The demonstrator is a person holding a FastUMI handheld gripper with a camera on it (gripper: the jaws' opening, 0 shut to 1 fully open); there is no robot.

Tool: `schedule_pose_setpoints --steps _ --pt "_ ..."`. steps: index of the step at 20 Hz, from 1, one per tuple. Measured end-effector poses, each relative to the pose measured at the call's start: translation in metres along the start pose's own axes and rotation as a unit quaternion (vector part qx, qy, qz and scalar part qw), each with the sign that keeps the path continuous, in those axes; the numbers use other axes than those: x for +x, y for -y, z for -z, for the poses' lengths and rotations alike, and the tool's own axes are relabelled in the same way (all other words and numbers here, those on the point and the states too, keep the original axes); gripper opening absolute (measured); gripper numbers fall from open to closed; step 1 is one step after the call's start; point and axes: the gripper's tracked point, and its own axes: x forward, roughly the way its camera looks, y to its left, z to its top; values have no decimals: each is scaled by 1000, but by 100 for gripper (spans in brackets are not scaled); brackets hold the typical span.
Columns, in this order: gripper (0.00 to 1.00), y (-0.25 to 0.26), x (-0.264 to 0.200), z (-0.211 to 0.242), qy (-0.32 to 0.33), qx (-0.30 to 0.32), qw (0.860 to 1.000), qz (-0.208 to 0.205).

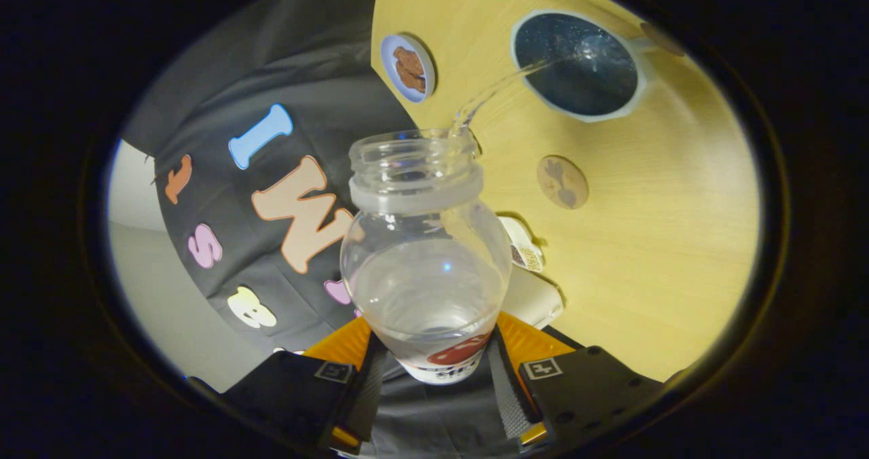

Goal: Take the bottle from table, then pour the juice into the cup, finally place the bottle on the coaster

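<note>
My gripper (433,360) is shut on a clear open-mouthed bottle (426,255), both fingers pressing its labelled lower body. The bottle is tipped over, with its mouth toward the table. A thin clear stream (492,92) runs from its lip into a pale blue cup (580,65) with a dark inside, which stands on the wooden table (665,228) beyond the fingers. Some clear liquid still lies in the bottle. A small round brown coaster (562,182) lies on the table between the bottle and the cup.
A round blue coaster with brown shapes (408,67) lies near the table's edge, beside the black cloth wall. A white object with a dotted patch (526,252) sits just behind the bottle. A brown disc (660,37) shows past the cup's handle.
</note>
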Motion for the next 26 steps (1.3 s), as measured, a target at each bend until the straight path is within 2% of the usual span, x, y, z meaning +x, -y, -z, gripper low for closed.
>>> schedule_pose_setpoints --steps 15,26 --pt "75 -8 -9 -5 -34 64 997 23" --pt "75 -18 -8 -16 -50 136 989 30"
